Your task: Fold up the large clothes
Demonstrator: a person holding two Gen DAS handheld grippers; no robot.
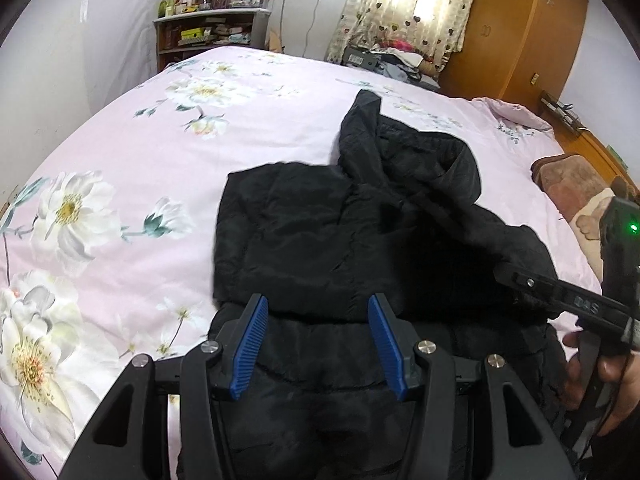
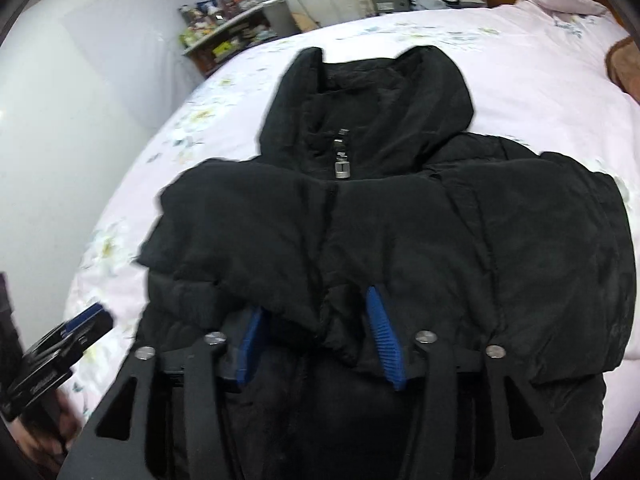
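A black hooded puffer jacket (image 1: 312, 240) lies on the floral pink bed (image 1: 120, 168), sleeves folded across its front and hood pointing away. My left gripper (image 1: 318, 310) hangs open and empty just above the jacket's near part. In the right wrist view the jacket (image 2: 400, 220) fills the frame, its silver zipper pull (image 2: 342, 160) at the collar. My right gripper (image 2: 316, 308) is open, with a fold of jacket fabric bulging between its blue pads (image 2: 384, 336). The right gripper also shows at the right edge of the left wrist view (image 1: 560, 296).
A cluttered shelf (image 1: 208, 28) stands against the far wall. A pile of clothes (image 1: 400, 56) lies under the curtained window, beside a wooden wardrobe (image 1: 520, 32). A brown blanket (image 1: 572, 188) lies at the bed's right side.
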